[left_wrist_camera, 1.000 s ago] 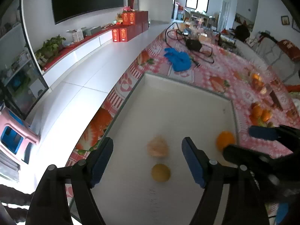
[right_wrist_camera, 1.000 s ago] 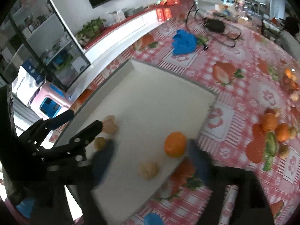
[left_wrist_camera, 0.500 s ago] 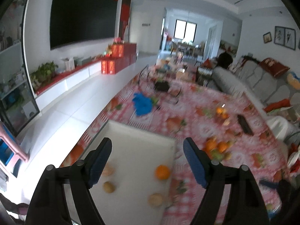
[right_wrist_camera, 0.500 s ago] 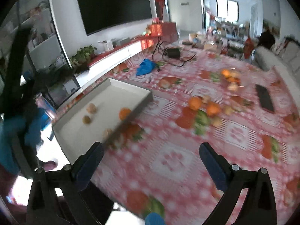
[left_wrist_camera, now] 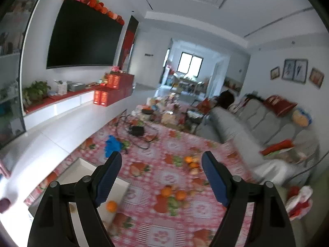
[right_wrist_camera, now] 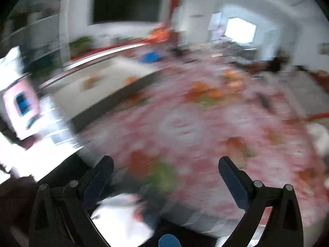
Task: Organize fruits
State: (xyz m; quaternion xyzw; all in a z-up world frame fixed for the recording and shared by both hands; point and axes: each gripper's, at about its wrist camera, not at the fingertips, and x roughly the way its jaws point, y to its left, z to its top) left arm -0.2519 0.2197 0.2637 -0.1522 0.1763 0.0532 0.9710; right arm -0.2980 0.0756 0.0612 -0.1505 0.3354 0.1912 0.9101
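Observation:
My left gripper (left_wrist_camera: 161,156) is open with nothing between its fingers, held high above the red patterned tablecloth (left_wrist_camera: 170,177). A white tray (left_wrist_camera: 82,167) lies at the lower left with an orange (left_wrist_camera: 111,205) in it. Two loose oranges (left_wrist_camera: 166,191) lie on the cloth near green fruit, and a further small group of oranges (left_wrist_camera: 191,161) lies beyond them. The right wrist view is badly blurred. My right gripper (right_wrist_camera: 166,162) is open and empty over the cloth, with the tray (right_wrist_camera: 67,94) far to its left and loose oranges (right_wrist_camera: 205,90) ahead.
A blue cloth (left_wrist_camera: 112,146) and black cables (left_wrist_camera: 137,130) lie at the far end of the tablecloth. A grey sofa (left_wrist_camera: 246,135) runs along the right. A pink stool (right_wrist_camera: 22,103) stands left of the tray, beyond the table edge.
My left gripper has risen from just over the tray and tilted up, so the whole table shows. My right gripper has swung away from the tray, which now sits far left.

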